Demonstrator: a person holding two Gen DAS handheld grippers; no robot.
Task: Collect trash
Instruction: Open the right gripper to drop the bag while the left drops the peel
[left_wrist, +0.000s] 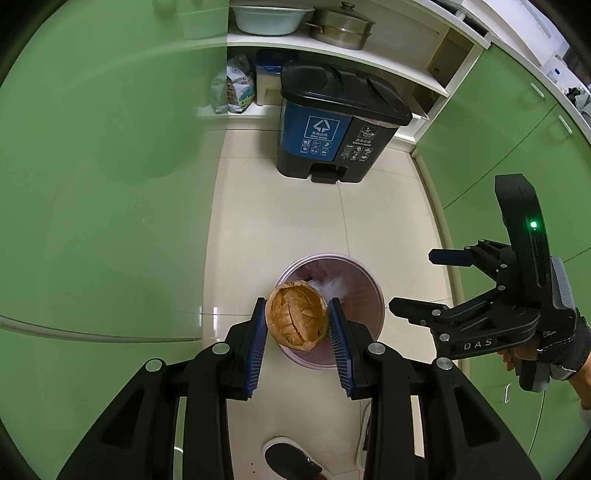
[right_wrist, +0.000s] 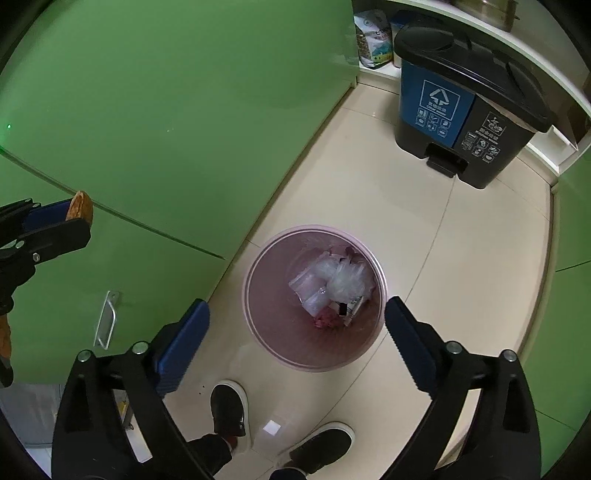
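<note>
Trash held above round pink plastic wastebasket (left_wrist: 364, 291)
Left claw (left_wrist: 298, 319) grips a crumpled brown paper ball (left_wrist: 297, 315) over the basket's rim; right claw (right_wrist: 297, 321) hangs spread wide, empty, above the bagged rubbish inside

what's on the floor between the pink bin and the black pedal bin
Only bare tile floor separates the pink bin from the black pedal bin, clearest in the right wrist view.
</note>
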